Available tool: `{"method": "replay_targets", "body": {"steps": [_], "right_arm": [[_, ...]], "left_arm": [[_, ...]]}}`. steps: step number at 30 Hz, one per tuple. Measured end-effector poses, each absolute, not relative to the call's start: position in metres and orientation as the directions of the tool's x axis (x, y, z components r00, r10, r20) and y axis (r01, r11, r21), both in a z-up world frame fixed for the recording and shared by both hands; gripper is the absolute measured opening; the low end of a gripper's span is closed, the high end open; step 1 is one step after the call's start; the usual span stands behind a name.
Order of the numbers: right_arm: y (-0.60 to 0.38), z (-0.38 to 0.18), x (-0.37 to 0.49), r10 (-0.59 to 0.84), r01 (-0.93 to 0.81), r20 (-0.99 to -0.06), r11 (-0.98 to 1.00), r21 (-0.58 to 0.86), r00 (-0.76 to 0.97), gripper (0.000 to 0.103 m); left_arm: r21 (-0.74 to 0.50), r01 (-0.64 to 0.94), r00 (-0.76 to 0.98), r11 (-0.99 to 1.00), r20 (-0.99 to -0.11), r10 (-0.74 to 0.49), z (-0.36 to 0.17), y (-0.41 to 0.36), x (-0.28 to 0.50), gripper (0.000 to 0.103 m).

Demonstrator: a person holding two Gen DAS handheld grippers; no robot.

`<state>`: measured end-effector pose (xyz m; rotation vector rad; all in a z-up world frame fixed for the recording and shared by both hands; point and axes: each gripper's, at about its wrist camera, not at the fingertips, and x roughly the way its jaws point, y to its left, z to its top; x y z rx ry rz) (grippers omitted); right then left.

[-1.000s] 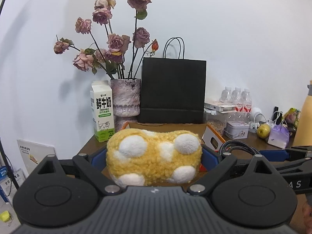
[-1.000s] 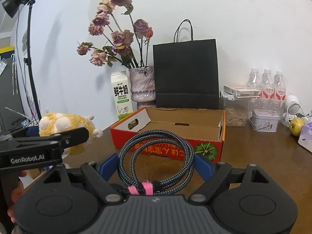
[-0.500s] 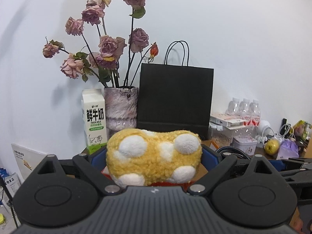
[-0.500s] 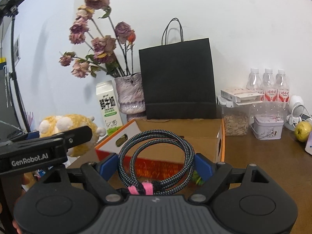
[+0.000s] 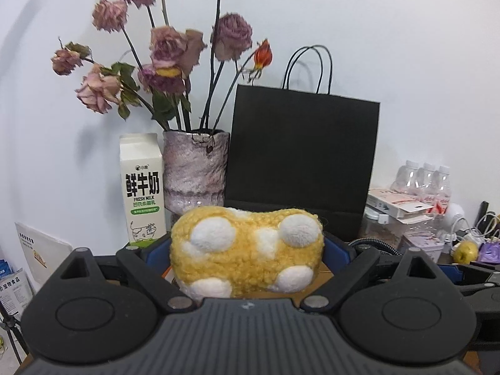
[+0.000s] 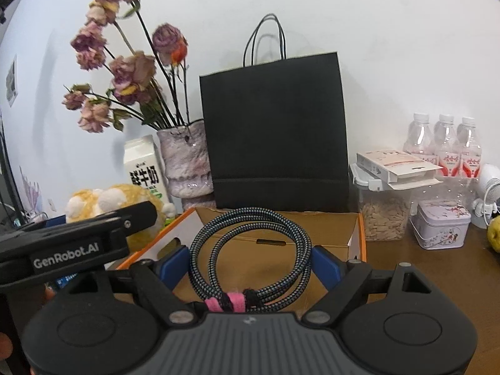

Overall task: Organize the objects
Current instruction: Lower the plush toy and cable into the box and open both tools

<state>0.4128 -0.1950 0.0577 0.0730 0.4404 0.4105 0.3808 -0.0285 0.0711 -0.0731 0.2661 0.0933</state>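
Left gripper (image 5: 247,247) clenching yellow plush toy (image 5: 247,250), right gripper (image 6: 250,265) grasping coiled braided cable (image 6: 250,259), both hovering near cardboard box (image 6: 359,234).

The open cardboard box (image 6: 325,218) lies clear from above just ahead of both hands, but its far side is walled by the upright black paper bag (image 6: 275,131), the vase (image 6: 186,162) with drooping dried roses (image 6: 131,72) and the milk carton (image 6: 143,172), while jars and bottles (image 6: 443,143) crowd the tabletop to the right.
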Motion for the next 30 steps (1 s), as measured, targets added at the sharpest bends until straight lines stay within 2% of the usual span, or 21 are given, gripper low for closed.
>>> {"method": "replay_targets", "body": {"steps": [10,16,21,22,24,30], "right_arm": [[-0.187,0.04,0.466,0.37,-0.343,-0.467,0.928,0.146,0.803,0.084],[-0.189,0.027,0.498,0.324,-0.299,-0.516,0.945,0.133,0.793,0.084],[-0.183,0.011,0.518,0.299,-0.294,-0.569,0.95,0.103,0.766,0.085],[-0.183,0.008,0.52,0.291,-0.289,-0.582,0.952,0.099,0.76,0.086],[-0.182,0.004,0.522,0.272,-0.277,-0.594,0.957,0.085,0.757,0.103],[-0.184,0.006,0.519,0.263,-0.272,-0.59,0.959,0.075,0.763,0.103]], "left_arm": [[-0.047,-0.121,0.939,0.991,-0.331,0.099,0.055,-0.029,0.435,0.096],[-0.089,-0.137,0.917,0.986,-0.387,0.093,0.047,-0.023,0.463,0.096],[-0.076,-0.169,0.899,0.983,-0.421,0.122,0.035,-0.024,0.477,0.103],[-0.073,-0.175,0.899,0.982,-0.418,0.129,0.033,-0.024,0.477,0.103],[-0.071,-0.18,0.901,0.981,-0.413,0.135,0.031,-0.023,0.476,0.103],[-0.086,-0.2,0.884,0.976,-0.445,0.142,0.029,-0.017,0.477,0.103]]}}
